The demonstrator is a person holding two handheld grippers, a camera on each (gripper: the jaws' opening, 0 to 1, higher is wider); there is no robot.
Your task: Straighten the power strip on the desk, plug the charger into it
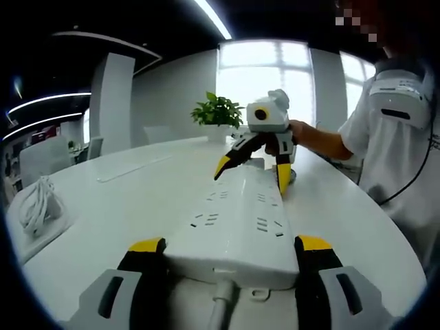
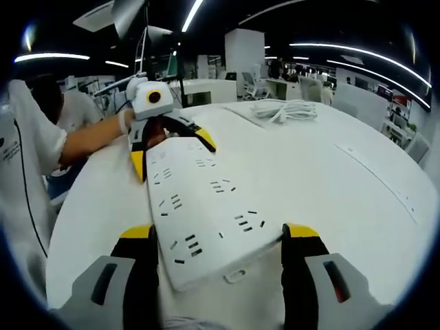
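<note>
A white power strip [image 1: 237, 213] lies lengthwise on the round white table [image 1: 124, 206], its outlets facing up. My left gripper [image 1: 230, 244] holds its cable end, a yellow-tipped jaw pressed to each long side, and the strip's cord [image 1: 220, 306] runs down between the jaws. At the far end my right gripper [image 1: 252, 177] clamps the strip the same way. In the right gripper view the strip [image 2: 206, 199] lies slanted between my right gripper [image 2: 220, 232] and the left gripper [image 2: 172, 157] beyond. A coiled white charger cable [image 1: 38, 206] [image 2: 285, 108] rests apart on the table.
A person in a white shirt [image 1: 399, 151] stands at the table's edge, hand on the right gripper. A potted plant [image 1: 218, 111] stands at the back. A long flat white bar [image 1: 134, 168] [image 2: 378, 172] lies on the tabletop. Office desks and chairs fill the background.
</note>
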